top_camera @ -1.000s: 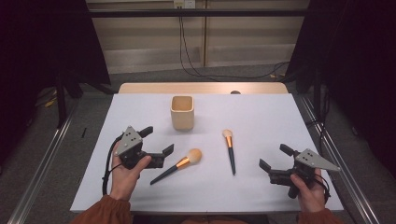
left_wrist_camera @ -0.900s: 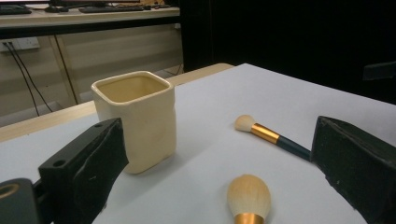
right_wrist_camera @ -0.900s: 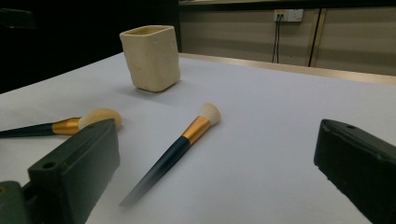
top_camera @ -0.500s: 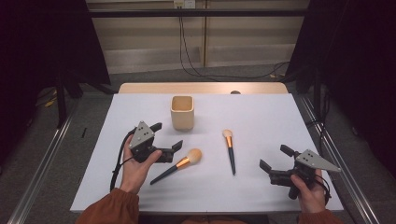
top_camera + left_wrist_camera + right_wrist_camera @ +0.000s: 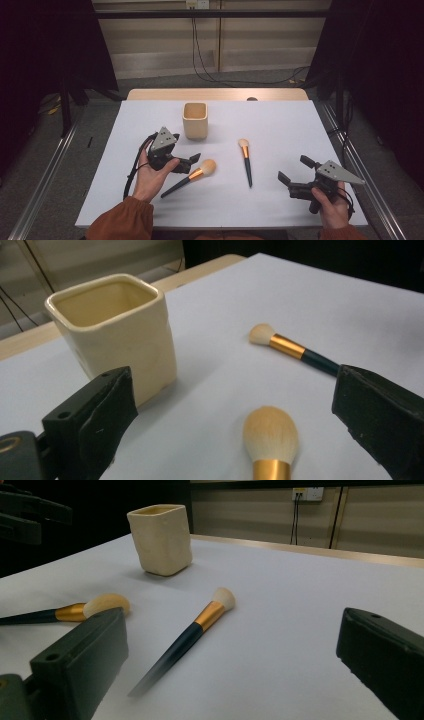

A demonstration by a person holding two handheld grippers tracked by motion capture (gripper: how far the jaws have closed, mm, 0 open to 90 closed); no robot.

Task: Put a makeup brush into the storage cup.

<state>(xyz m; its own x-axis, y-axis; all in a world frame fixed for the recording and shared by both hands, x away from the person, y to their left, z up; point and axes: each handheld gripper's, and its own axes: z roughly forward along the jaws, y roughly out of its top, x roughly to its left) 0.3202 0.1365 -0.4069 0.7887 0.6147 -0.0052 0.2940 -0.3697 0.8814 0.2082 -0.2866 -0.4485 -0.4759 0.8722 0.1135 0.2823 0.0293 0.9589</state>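
The left gripper [image 5: 192, 161], held wide open just above the large brush [image 5: 190, 177], could be closed on its soft bristles, so the brush might be rolled away across the desk [image 5: 280, 125].

We see the cup [image 5: 195, 120] toward the table's [image 5: 280, 200] far side, the large brush [image 5: 190, 177] before it, and the small brush [image 5: 246, 160] right of that.

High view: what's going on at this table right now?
A person holds a gripper in each hand over a white table. The left gripper, open, hovers at the large makeup brush, which lies flat near the cream cup. The right gripper, also open, waits off to the side of the smaller brush. Nothing is grasped.
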